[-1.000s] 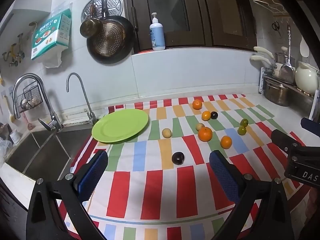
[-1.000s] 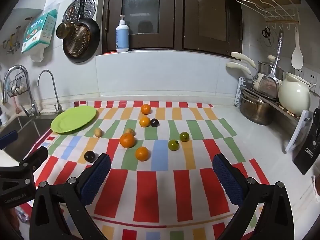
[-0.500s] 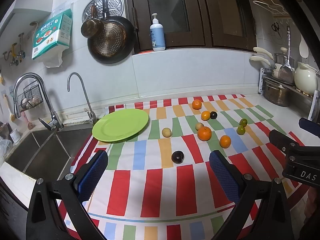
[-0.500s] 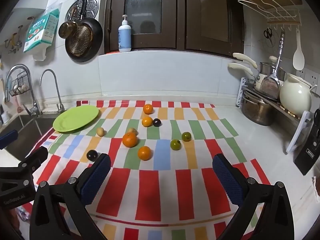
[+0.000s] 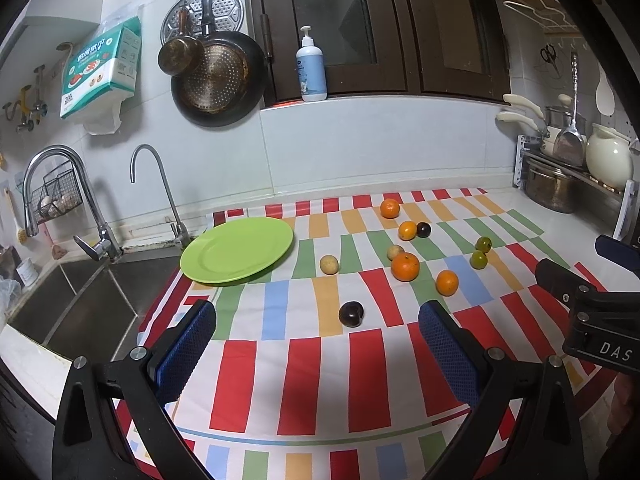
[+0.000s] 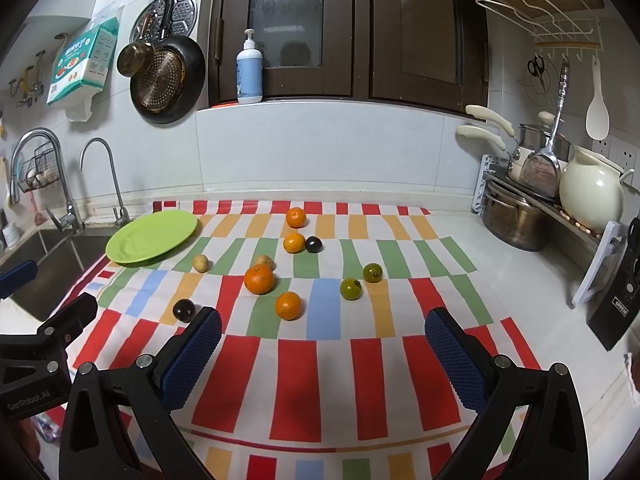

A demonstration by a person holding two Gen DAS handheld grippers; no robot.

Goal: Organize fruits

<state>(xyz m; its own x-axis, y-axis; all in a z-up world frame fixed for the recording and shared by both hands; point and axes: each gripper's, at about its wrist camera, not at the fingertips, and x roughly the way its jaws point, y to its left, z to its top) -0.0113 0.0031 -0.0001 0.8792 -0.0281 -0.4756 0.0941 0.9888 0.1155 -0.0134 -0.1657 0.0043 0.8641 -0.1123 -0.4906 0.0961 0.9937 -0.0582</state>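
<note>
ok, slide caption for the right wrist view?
Open right hand-held gripper above striped cloth; scattered fruit, empty green plate by the sink.

counter | striped cloth on it | cloth carries green plate, scattered fruits

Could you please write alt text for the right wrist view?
The open right gripper hovers over a striped cloth scattered with orange, green, dark and tan fruits. An empty green plate sits far left beside the sink.

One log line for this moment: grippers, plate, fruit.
left gripper open | right gripper open | green plate bare | fruit loose on striped cloth
</note>
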